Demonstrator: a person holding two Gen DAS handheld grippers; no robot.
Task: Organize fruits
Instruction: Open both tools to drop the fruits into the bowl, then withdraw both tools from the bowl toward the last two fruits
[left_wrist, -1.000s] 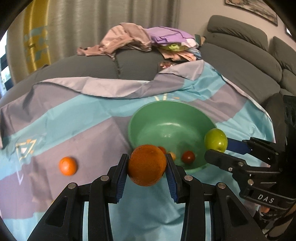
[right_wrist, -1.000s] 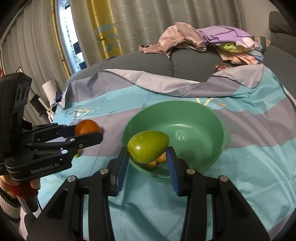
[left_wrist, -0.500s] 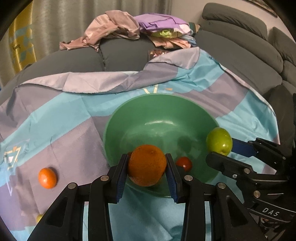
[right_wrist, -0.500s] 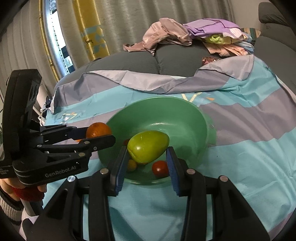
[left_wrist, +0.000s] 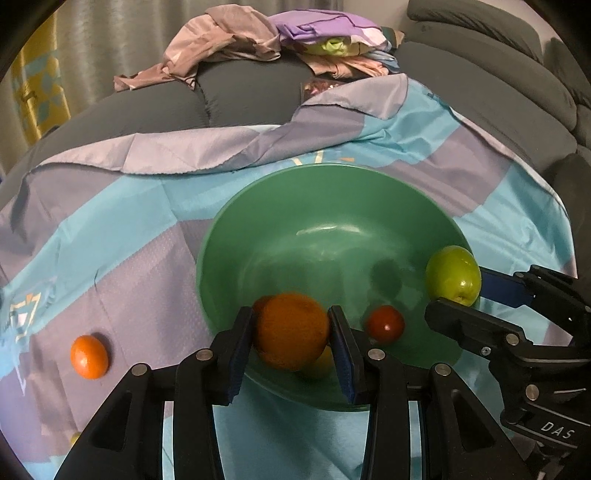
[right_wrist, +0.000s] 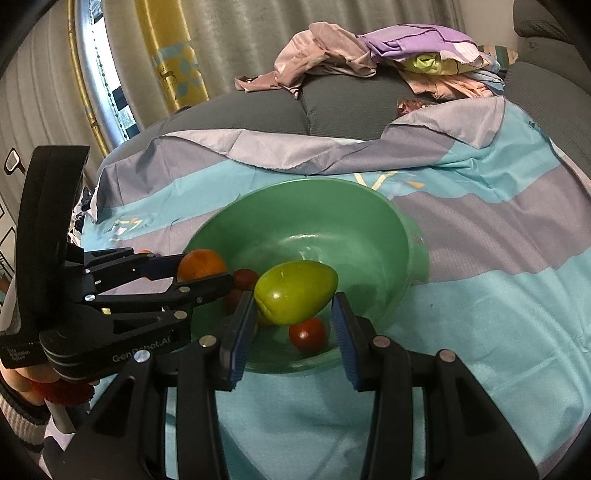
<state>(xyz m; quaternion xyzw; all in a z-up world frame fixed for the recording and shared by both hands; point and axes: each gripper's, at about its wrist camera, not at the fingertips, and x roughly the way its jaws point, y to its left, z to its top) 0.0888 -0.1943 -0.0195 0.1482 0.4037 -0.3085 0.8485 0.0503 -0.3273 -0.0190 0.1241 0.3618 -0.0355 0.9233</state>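
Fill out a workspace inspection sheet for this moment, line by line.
Surface: blue and grey cloth spread over a grey sofa seat.
Job's things: green bowl with a red fruit and a small yellow fruit inside; small orange loose on the cloth to the bowl's left.
Clutter: pile of clothes behind the cloth.
Grippers: left gripper shut on a large orange over the bowl's near side; right gripper holds a green fruit over the bowl.
Cables: nothing seen.
Surroundings: curtains, sofa cushions, yellow patterned drape.
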